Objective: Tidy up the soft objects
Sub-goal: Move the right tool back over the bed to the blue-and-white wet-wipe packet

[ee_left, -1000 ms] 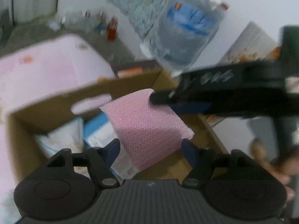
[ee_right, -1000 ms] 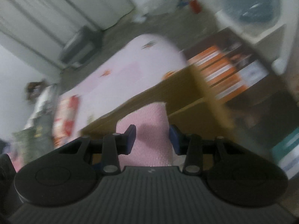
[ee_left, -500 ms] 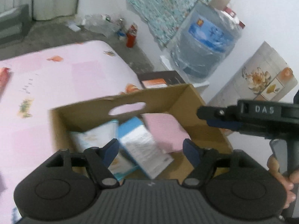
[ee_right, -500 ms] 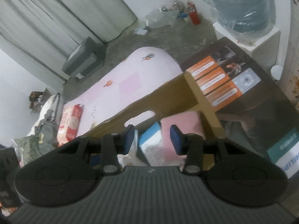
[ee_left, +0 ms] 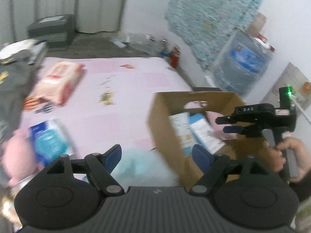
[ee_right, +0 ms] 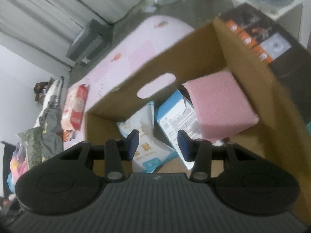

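- Pink pack [ee_right: 221, 101] lies in the box [ee_right: 250, 71], leaning on its wall beside two blue packs [ee_right: 175, 116], already sorted.
- Right gripper [ee_right: 158, 142] hovers over the box, fingers apart, holding nothing.
- Left gripper [ee_left: 156, 155] is opening, empty, facing the bed [ee_left: 126, 81], likely for the loose packs [ee_left: 58, 81] there.

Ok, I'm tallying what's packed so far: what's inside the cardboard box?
Inside the cardboard box: a pink pack leaning in the far corner, a blue-and-white pack beside it, and a white pouch. Whatever lies beneath them is covered, and the right gripper hides the near floor.
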Demonstrator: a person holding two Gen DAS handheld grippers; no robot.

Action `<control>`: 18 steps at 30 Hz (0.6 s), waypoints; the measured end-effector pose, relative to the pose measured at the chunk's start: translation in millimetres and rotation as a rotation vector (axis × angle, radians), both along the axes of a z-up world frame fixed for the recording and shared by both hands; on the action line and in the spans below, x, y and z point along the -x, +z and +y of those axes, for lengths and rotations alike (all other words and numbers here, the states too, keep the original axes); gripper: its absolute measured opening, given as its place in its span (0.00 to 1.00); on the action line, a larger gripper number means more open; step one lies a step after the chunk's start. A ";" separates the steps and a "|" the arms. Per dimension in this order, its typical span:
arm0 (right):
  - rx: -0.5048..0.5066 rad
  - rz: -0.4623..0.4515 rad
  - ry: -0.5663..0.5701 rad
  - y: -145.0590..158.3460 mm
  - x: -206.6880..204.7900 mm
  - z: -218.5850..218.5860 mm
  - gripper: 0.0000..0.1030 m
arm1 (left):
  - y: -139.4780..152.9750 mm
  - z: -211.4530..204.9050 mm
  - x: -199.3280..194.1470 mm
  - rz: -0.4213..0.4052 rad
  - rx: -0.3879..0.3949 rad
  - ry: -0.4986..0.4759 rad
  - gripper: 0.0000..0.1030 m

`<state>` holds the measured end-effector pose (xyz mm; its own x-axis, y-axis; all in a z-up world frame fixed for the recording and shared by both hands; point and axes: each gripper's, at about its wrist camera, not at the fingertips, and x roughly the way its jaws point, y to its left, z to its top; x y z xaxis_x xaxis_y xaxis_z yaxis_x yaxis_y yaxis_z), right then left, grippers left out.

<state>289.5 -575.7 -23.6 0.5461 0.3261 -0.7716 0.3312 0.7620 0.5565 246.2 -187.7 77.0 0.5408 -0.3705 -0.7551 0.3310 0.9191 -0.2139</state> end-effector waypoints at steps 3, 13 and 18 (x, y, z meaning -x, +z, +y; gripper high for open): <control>0.016 0.049 -0.031 -20.6 -13.5 2.1 0.42 | 1.9 34.7 18.9 -0.025 0.001 0.055 0.80; -0.008 -0.104 0.051 26.9 30.8 37.6 0.50 | -4.0 131.9 85.0 -0.093 0.009 0.202 0.84; -0.034 -0.187 0.170 62.6 55.6 77.3 0.54 | -15.1 156.4 116.7 -0.135 0.000 0.264 0.84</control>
